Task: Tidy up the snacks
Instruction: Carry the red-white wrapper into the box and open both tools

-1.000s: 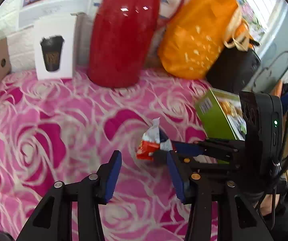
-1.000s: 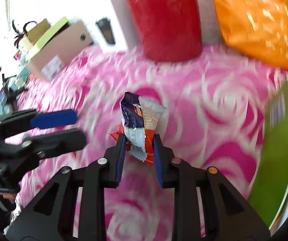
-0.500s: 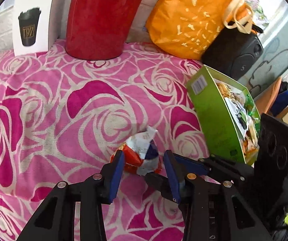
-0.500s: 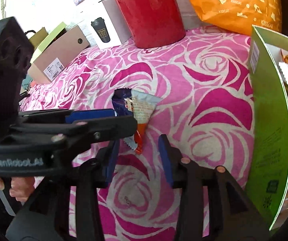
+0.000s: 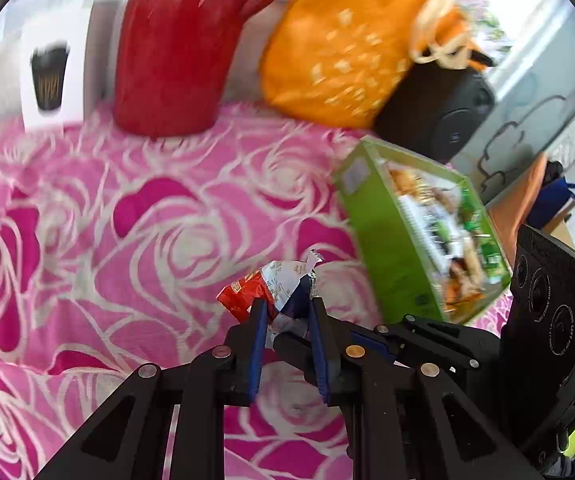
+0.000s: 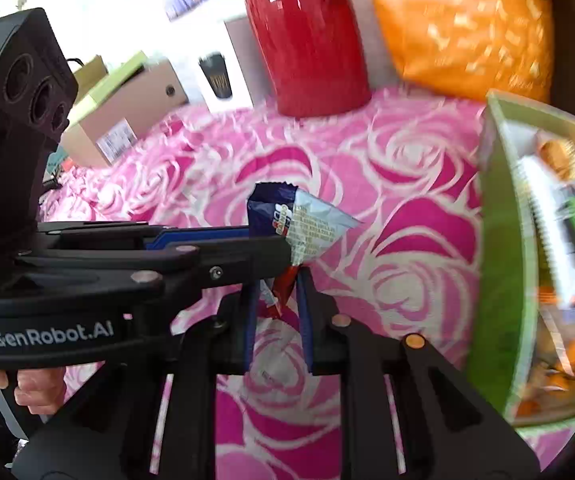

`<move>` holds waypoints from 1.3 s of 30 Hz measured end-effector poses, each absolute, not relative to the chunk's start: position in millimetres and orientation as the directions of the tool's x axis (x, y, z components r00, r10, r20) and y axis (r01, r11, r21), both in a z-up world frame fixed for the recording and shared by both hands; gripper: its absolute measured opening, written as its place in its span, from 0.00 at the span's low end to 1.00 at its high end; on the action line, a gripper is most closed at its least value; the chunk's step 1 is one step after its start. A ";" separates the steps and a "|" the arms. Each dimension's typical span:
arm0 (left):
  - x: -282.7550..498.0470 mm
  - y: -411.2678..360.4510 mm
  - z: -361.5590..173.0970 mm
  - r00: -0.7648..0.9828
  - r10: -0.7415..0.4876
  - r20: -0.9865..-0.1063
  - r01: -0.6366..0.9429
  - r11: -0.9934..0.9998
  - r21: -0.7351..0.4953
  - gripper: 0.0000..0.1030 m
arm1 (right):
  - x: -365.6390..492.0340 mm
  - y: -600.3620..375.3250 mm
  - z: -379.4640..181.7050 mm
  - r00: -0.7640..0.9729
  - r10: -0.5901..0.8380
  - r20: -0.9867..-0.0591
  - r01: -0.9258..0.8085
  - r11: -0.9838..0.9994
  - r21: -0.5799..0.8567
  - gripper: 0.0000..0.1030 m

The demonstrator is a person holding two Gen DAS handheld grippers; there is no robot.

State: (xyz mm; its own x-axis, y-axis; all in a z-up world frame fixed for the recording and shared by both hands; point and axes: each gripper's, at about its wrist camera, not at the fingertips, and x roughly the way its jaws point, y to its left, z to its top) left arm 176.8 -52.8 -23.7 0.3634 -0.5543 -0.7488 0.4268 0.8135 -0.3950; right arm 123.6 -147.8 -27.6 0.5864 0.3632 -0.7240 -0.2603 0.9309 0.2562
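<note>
green box (image 5: 387, 240): open top, on the rose-patterned cloth (image 5: 127, 240), right of the tongs; holds several snack packets, blurred, kinds unreadable
snack packet (image 5: 275, 288): red, white and navy wrapper, held above the cloth, just left of the box
left tongs (image 5: 285, 320): clenched on the snack packet
right tongs (image 6: 275, 300): blades on either side of the packet's lower end; grip unclear, left tongs cross in front

Both wrist views look close along their jaws, sharing the somewhat blurred snack packet (image 5: 277, 290) and green box (image 6: 499, 264).
</note>
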 end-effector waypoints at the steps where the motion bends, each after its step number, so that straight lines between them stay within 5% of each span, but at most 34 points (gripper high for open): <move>1: 170.7 -56.2 -14.1 0.379 -0.554 -0.741 0.443 0.812 -0.381 0.20 | 117.7 -150.3 -20.1 0.603 0.361 -0.712 -0.261 0.932 0.251 0.20; 10: 137.9 -113.3 42.3 0.404 -0.626 -0.667 0.589 0.736 -0.334 0.20 | 71.2 -200.4 33.1 0.737 0.292 -0.609 -0.190 0.955 0.228 0.20; 30: 185.8 -196.2 27.2 0.362 -0.641 -0.677 0.620 0.708 -0.339 0.21 | 110.5 -288.9 21.4 0.764 0.248 -0.596 -0.088 0.955 0.285 0.21; 32: 193.7 -193.7 23.3 0.366 -0.638 -0.677 0.599 0.719 -0.353 0.31 | 118.9 -290.0 16.9 0.759 0.235 -0.607 -0.082 0.959 0.270 0.30; 33: 195.9 -190.7 21.9 0.384 -0.622 -0.682 0.583 0.736 -0.343 0.42 | 121.3 -290.4 14.6 0.757 0.204 -0.621 -0.064 0.969 0.240 0.53; 34: 196.8 -188.5 21.4 0.406 -0.602 -0.688 0.571 0.755 -0.323 0.72 | 120.2 -292.0 13.6 0.762 0.188 -0.620 -0.058 0.973 0.223 0.74; 35: 194.6 -183.5 22.4 0.465 -0.561 -0.685 0.546 0.791 -0.276 0.85 | 118.0 -293.5 13.0 0.770 0.173 -0.614 -0.053 0.977 0.209 0.82; 39: 189.9 -170.7 22.5 0.551 -0.489 -0.676 0.508 0.839 -0.194 0.86 | 108.7 -301.1 10.5 0.780 0.126 -0.613 -0.024 0.985 0.172 0.93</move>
State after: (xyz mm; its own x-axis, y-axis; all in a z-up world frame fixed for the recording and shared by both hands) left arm 189.9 -170.7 22.5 0.5507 -0.4893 -0.6762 0.5077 0.8395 -0.1939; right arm 108.7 -301.1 10.5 0.7800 0.1257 -0.6130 -0.0239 0.9849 0.1716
